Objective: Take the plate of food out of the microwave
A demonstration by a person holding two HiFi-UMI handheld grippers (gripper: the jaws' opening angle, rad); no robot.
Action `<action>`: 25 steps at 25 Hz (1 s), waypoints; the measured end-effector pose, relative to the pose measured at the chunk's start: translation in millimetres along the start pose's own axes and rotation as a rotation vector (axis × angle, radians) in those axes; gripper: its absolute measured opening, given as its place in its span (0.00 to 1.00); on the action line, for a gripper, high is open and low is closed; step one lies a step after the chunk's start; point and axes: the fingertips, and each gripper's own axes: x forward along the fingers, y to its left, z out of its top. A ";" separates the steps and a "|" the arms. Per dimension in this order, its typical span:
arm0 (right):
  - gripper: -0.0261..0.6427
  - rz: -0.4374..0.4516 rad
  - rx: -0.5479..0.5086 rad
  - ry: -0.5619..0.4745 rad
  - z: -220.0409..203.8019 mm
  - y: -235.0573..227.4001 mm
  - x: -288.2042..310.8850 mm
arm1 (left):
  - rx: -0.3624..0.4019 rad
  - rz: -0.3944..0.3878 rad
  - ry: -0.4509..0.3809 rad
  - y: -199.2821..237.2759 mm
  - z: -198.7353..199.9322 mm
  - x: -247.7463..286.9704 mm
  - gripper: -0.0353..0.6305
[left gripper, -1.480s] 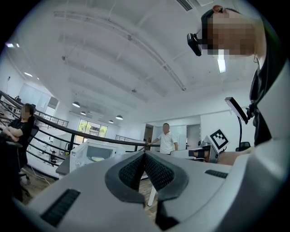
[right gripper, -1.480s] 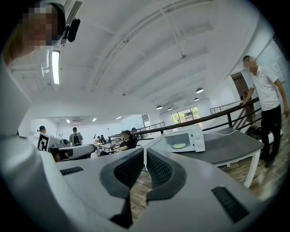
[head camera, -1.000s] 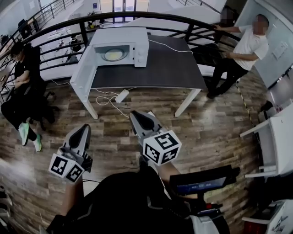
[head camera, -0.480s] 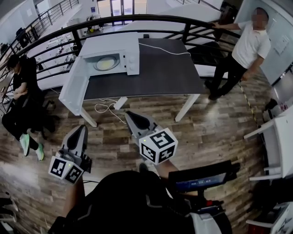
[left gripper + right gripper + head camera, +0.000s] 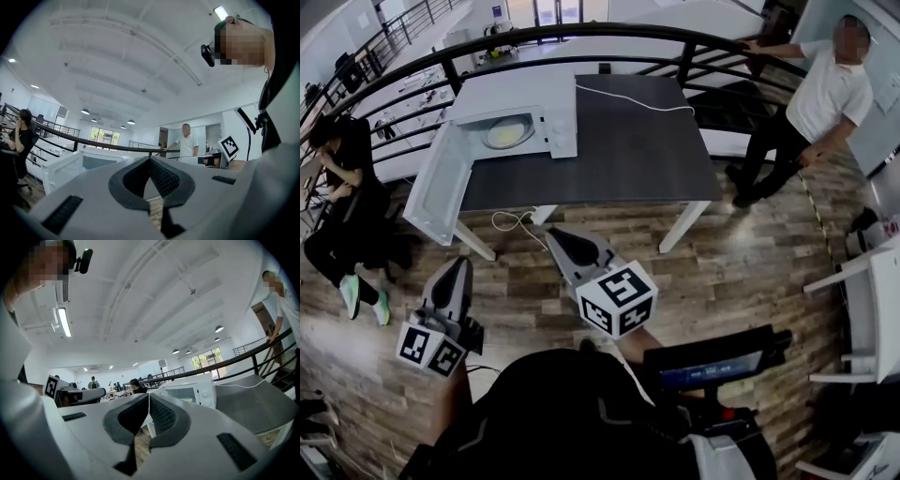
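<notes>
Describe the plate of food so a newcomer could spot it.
On the dark-topped table stands a white microwave, its door swung open. The plate lies inside its cavity: round, pale, and the only dish anywhere on that table.

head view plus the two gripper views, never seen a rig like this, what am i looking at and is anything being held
There is no robot here: a person carries a hand-held gripper in each hand. The head view comes from a camera on that person's head, looking down. The left gripper and right gripper show near the bottom, each with a marker cube on it. The other two pictures come from cameras riding on the grippers, looking along their fingers. In both, the fingers are closed together with nothing between them, so nothing is held.

Ahead stands a dark table with a white microwave on it. Its door is swung open, and the plate of food sits inside. A white cable lies across the table. A seated person is at the left and a standing person at the right.
</notes>
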 end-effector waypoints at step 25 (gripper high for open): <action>0.04 -0.029 0.001 0.009 6.3 -9.1 108.0 | 0.015 -0.026 0.014 102.9 18.9 33.3 0.06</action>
